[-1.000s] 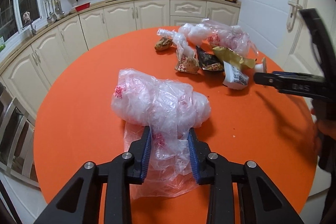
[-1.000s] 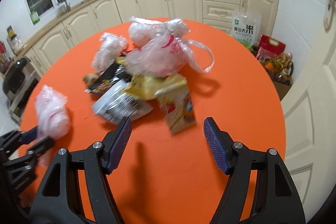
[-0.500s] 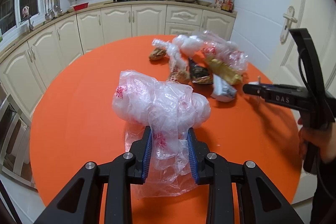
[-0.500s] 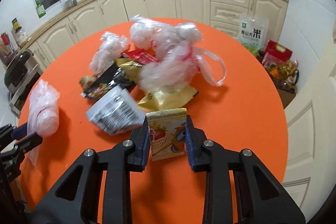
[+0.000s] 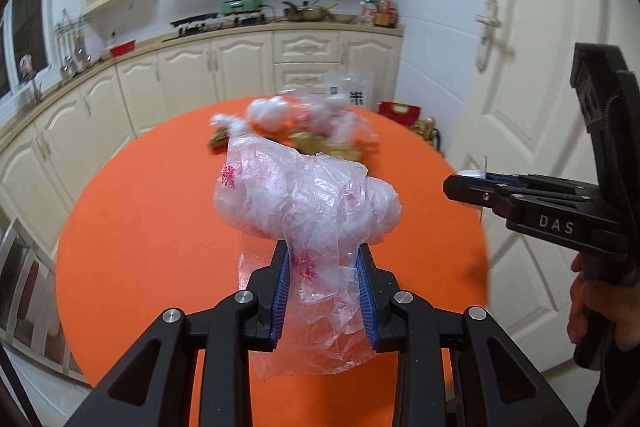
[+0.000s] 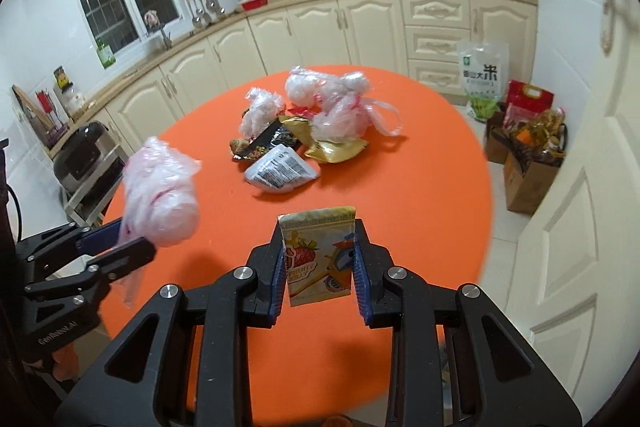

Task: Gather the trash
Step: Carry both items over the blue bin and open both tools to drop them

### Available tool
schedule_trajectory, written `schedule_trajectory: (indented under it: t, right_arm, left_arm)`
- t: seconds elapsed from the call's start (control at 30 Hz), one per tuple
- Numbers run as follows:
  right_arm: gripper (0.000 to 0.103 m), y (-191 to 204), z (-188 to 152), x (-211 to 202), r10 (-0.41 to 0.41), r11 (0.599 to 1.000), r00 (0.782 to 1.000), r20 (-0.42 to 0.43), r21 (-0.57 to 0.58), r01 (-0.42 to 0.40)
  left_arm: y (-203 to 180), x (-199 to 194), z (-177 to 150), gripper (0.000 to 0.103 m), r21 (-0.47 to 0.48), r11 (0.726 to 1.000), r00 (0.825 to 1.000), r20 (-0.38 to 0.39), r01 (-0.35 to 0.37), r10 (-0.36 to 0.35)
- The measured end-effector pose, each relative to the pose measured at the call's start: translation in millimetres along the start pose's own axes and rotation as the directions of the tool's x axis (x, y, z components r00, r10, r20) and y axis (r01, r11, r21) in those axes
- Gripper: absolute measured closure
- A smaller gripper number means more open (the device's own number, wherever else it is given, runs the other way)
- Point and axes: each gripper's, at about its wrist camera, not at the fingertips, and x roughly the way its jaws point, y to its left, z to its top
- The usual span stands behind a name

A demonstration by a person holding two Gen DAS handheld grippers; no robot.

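Wrapper pile (image 6: 304,131) on orange table (image 6: 420,187)

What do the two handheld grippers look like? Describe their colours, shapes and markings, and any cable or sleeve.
Both are black plastic frames with triangular cut-outs, silver round bolts and ribbed blue pads on the fingers. The left gripper is printed "GenRobot.AI" on its side, as the right wrist view shows. The right gripper reads "DAS" and has a pistol-style handle. A dark sleeve shows by the right hand. A dark cable hangs at the right view's left edge.

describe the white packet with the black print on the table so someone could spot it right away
On the round orange table a pile of trash lies toward the far side. At the pile's near edge lies the white packet, puffed up, with blocks of black print on its face. Its neighbours are gold and black wrappers and clear knotted plastic bags.
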Motion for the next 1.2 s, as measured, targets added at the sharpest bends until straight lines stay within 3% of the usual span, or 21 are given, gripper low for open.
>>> schedule_trajectory:
  t: [0.27,0.5,0.9,1.2]
  right_arm:
    - [0.076,-52,-43,-78,-0.089,0.994,0.995,0.048,0.075,0.085]
    - [0.076,-113,-90,-121,-0.21,0.965,0.977,0.035,0.165,0.201]
    - [0.076,-187,-150,-68,-0.24,0.934,0.965,-0.107,0.246,0.259]
    - [0.076,-222,-174,-29,-0.246,0.915,0.953,-0.178,0.282,0.289]
  left_arm:
    - [-108,-5,-2,0.075,0.138,0.982,0.991,-0.024,0.131,-0.128]
    - [-185,24,-2,0.075,0.226,0.951,0.976,-0.101,0.21,-0.192]
    - [-258,138,-3,0.075,0.314,0.915,0.948,-0.271,0.254,-0.17]
    - [-288,207,14,0.068,0.349,0.897,0.933,-0.324,0.272,-0.157]
